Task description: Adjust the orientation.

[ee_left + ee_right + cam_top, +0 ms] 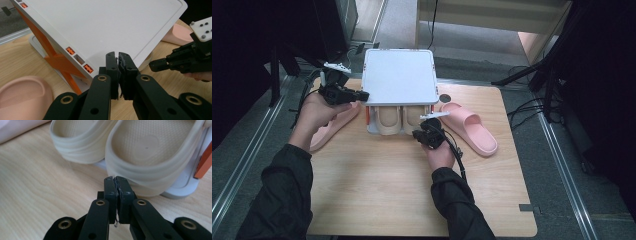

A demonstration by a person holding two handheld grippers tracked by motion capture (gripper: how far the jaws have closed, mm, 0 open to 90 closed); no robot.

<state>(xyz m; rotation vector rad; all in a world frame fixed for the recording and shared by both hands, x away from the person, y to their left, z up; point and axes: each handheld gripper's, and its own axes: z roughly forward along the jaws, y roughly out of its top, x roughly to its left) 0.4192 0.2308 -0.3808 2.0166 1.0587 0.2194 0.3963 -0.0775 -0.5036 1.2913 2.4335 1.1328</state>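
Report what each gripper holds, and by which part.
Nothing is held. The left gripper is shut, empty, at the white rack; the right gripper is shut, empty, before the beige slippers.

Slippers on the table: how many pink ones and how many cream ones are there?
Pink slippers: 2, one on the left, one on the right
Cream slippers: 2, side by side under the white rack
Total: 4

A two-tier shoe rack point(399, 75) stands at the back middle of the tabletop point(377, 185), with a pair of slippers point(396, 121) side by side on its lower shelf, one slide point(469, 127) lying to its right and another slide point(332, 127) to its left.
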